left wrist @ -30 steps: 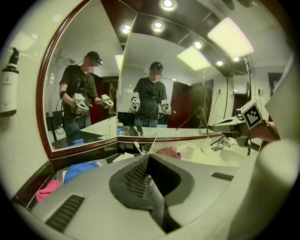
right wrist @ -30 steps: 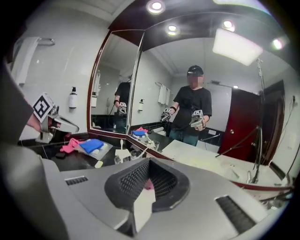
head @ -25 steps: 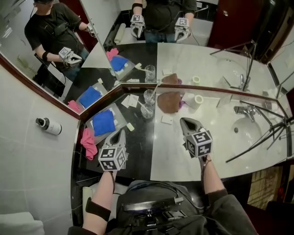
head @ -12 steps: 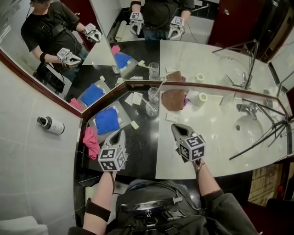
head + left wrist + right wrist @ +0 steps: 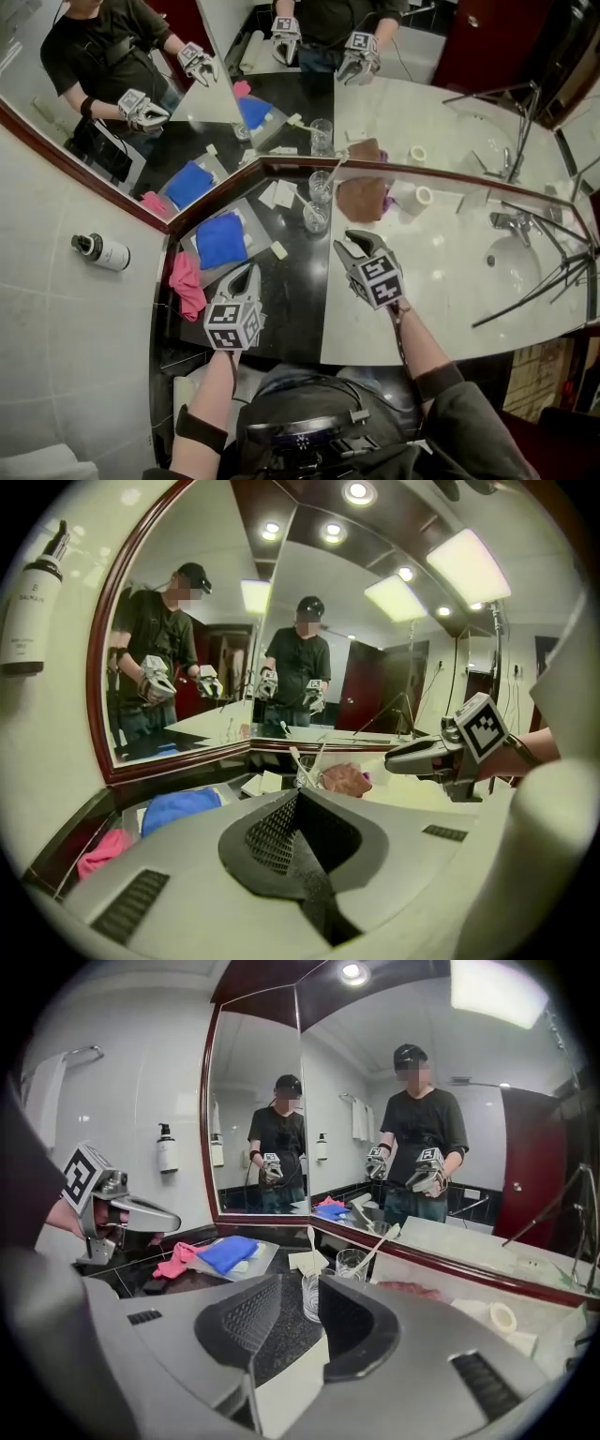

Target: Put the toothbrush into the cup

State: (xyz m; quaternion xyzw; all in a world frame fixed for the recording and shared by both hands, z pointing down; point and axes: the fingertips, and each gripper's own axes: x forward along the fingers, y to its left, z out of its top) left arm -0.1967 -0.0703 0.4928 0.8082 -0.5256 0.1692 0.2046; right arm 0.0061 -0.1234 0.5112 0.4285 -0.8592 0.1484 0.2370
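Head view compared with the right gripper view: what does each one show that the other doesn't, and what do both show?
Only the head view: the right gripper from above with its marker cube, and the faucet. Only the right gripper view: its jaws from inside, apart, having just been opening, nothing between them; a towel on a rail. Both: the glass cup holding a toothbrush, blue cloth, pink cloth, left gripper.
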